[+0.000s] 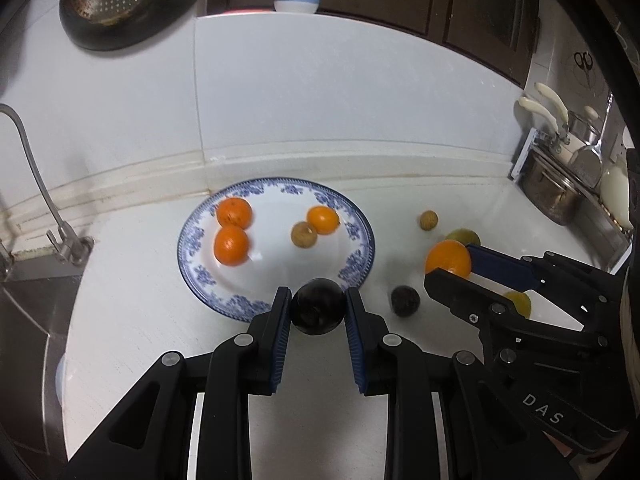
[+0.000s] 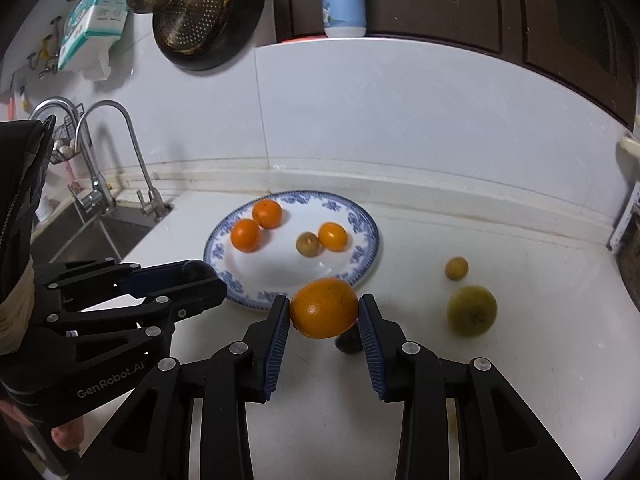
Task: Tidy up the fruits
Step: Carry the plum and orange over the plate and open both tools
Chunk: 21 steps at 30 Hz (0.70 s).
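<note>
Fruit fills both my tongs: my left gripper (image 1: 318,312) clamps a round dark plum (image 1: 317,306) above the blue-patterned white plate's (image 1: 362,236) near rim, my right gripper (image 2: 324,314) pinches a large orange (image 2: 324,307) over the white countertop (image 2: 540,352).

One blue-patterned plate (image 2: 362,216) carries three small oranges (image 2: 245,235) and one small brown fruit (image 2: 308,244). Off the plate: one larger orange (image 2: 324,308), two dark round fruits (image 1: 317,312), one brown fruit (image 2: 456,268), two green fruits (image 2: 472,311).
</note>
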Available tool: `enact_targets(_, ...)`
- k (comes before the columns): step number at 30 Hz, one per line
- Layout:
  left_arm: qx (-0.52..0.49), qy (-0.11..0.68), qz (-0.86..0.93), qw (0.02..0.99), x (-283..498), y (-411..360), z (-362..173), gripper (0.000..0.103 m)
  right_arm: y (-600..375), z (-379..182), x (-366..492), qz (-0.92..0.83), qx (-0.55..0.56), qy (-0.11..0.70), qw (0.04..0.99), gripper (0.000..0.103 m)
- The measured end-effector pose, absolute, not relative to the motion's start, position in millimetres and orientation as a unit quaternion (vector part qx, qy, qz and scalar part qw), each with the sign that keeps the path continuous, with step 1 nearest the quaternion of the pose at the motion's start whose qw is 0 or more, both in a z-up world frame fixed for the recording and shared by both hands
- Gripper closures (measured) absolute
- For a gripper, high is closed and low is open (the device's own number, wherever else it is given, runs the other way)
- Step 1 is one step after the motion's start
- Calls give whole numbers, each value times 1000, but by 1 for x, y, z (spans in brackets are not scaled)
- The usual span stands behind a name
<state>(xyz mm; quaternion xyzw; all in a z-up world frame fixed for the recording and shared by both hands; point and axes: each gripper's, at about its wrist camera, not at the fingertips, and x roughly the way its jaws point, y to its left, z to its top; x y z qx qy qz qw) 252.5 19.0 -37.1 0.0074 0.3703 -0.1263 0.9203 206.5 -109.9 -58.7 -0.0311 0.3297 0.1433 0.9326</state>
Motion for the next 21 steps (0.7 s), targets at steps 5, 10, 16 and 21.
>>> enact_targets(5, 7, 365, -120, 923, 263, 25, -33, 76, -104, -55, 218, 146, -31, 324, 934, 67)
enact_targets(10, 4, 365, -114, 924, 273, 32, -36, 76, -98, -56, 230, 147, -26, 326, 934, 67)
enact_targets(16, 9, 369, -108, 923, 287, 38, -44, 76, -91, -61, 250, 145, -23, 333, 931, 67)
enact_targets(21, 15, 374, -108, 921, 296, 39, -52, 76, -85, -70, 264, 144, -27, 344, 928, 67)
